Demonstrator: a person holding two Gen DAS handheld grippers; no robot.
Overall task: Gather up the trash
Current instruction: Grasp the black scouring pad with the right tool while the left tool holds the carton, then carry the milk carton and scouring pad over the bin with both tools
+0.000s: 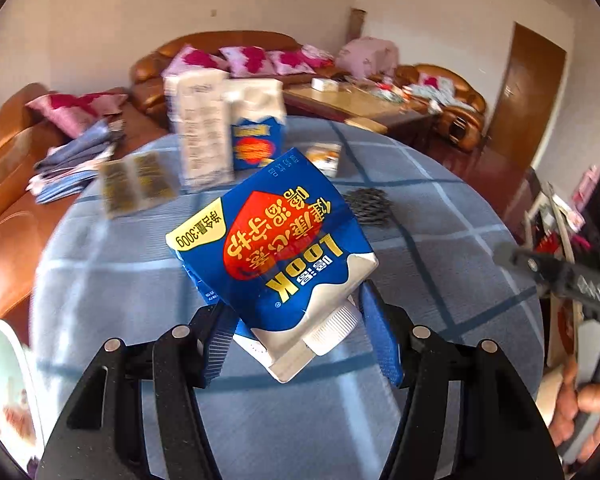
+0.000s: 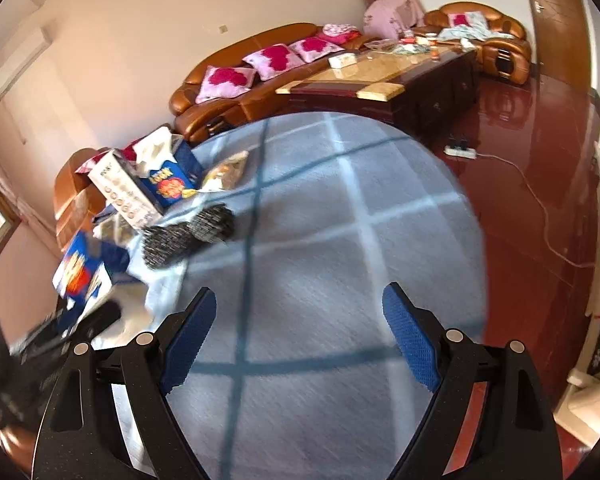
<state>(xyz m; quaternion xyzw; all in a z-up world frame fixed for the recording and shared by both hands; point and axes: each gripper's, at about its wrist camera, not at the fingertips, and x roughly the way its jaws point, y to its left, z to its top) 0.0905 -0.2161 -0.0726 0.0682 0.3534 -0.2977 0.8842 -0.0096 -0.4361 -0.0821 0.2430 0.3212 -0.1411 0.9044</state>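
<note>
- Left wrist view: the left gripper [image 1: 300,340] is pinching a blue milk carton [image 1: 272,248] at its white, capped end. The carton is tilted and looks lifted clear of the checked tablecloth [image 1: 440,216].
- More trash waits behind it: a tall white carton [image 1: 200,128], a second blue carton [image 1: 256,128], a dark flat wrapper [image 1: 136,184] and a dark scouring pad [image 1: 368,206].
- The grip sits near one end, so I'd keep the carry slow and level or the carton may swing out.
- Right wrist view: the right gripper [image 2: 298,344] hangs spread wide over bare cloth, holding nothing.
- The held carton [image 2: 80,268] shows at far left, blurred.
- No bin is visible; find it before letting go.
</note>
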